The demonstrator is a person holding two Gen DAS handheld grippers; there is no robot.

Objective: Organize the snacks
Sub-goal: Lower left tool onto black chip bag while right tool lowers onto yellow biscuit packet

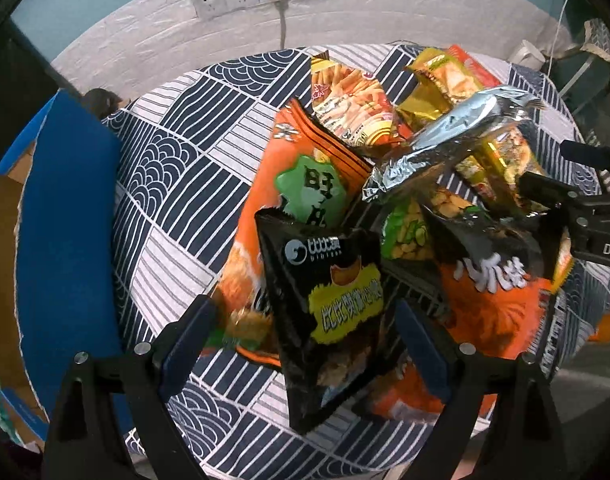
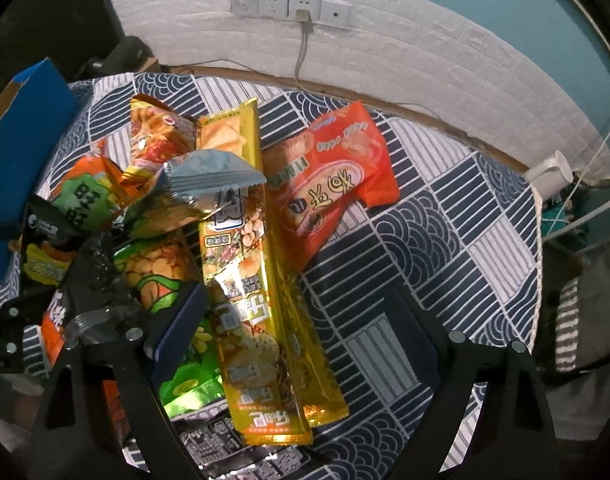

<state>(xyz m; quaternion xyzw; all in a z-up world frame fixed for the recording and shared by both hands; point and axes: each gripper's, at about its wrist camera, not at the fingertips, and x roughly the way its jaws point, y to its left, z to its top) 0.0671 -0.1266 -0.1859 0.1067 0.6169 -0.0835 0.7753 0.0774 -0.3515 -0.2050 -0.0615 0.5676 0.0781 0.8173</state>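
Both tongs (image 1: pixel 305 332) (image 2: pixel 301 320) gape over snacks (image 2: pixel 245 240).

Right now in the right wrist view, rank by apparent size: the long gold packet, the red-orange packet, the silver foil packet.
1. Long gold packet, largest, though it lies nearest the camera.
2. Red-orange packet.
3. Silver foil packet, smallest; partly overlapped by other packets, so less sure.

Two wrist fisheyes, steeply downward, close over the snack pile (image 1: pixel 385 184), both sharing the wall sockets (image 2: pixel 291 7).
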